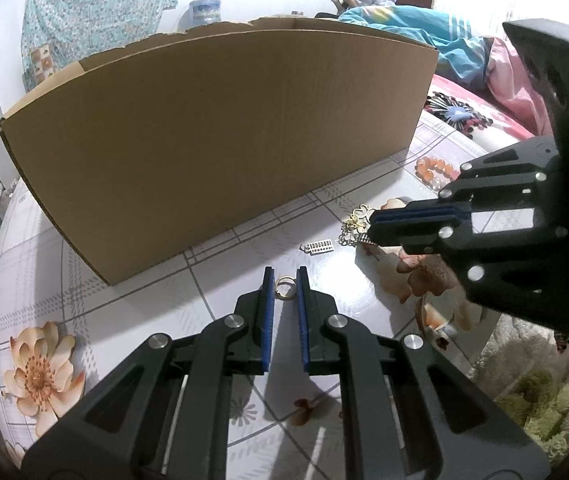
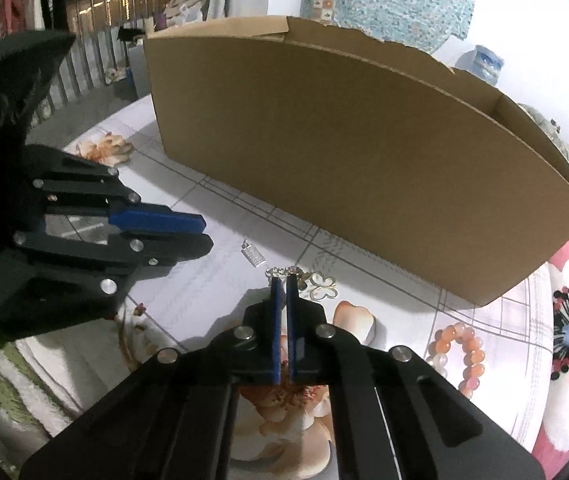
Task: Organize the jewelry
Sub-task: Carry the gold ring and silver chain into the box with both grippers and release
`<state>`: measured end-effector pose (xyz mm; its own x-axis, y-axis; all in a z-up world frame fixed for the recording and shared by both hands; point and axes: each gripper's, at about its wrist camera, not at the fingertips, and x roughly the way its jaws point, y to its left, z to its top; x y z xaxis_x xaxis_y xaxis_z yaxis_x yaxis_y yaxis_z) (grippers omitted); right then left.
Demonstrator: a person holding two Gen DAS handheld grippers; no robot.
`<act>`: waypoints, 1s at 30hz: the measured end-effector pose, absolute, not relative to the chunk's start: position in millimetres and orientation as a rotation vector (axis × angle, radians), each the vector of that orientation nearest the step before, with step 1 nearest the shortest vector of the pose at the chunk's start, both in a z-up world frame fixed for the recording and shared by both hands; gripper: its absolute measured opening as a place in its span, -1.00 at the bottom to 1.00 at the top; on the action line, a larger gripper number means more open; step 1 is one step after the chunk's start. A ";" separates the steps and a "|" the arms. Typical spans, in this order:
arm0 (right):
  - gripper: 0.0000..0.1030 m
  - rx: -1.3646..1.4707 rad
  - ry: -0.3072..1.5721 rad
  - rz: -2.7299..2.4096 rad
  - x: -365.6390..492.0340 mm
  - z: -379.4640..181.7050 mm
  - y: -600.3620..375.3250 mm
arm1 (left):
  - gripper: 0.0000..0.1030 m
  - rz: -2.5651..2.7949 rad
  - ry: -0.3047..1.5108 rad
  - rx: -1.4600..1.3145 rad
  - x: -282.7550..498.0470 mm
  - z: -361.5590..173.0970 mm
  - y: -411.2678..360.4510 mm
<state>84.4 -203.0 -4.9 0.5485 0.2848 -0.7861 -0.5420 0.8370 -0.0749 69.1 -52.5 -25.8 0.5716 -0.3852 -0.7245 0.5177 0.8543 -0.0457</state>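
Jewelry lies on the tabletop [image 1: 132,312] in front of the box [image 1: 212,144]: a gold ring [image 1: 285,288], a silver charm [image 1: 317,247], a gold butterfly chain [image 1: 354,224] and a bead bracelet [image 1: 436,170] toward the box's right end. The left gripper [image 1: 285,280] has its fingers apart with the ring between them, untouched. The right gripper [image 2: 284,280] has its fingers nearly together at the chain [image 2: 284,271]; whether it pinches the chain I cannot tell.
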 end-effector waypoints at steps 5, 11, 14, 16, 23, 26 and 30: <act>-0.95 -0.264 0.844 0.500 83.4 7.8 -213.5 | -0.82 -0.532 0.796 0.186 68.6 -25.9 -56.3; -0.91 -0.208 0.883 0.548 87.7 10.2 -219.1 | -0.82 -0.534 0.791 0.182 68.0 -26.6 -60.8; -0.66 -0.261 0.893 0.551 89.6 6.0 -214.4 | -0.81 -0.534 0.794 0.181 68.0 -26.6 -61.7; -0.65 -0.286 0.896 0.556 90.8 3.4 -211.0 | -0.81 -0.533 0.793 0.181 68.0 -26.6 -61.9; -0.67 -0.329 0.927 0.575 101.9 -7.1 -203.8 | -0.81 -0.536 0.791 0.178 67.6 -26.6 -59.3; -0.82 -0.337 0.938 0.578 104.4 -10.7 -200.4 | -0.81 -0.535 0.791 0.176 67.3 -26.7 -59.6; -0.92 -0.345 0.934 0.572 103.1 -12.2 -197.2 | -0.81 -0.538 0.790 0.174 67.6 -26.8 -58.9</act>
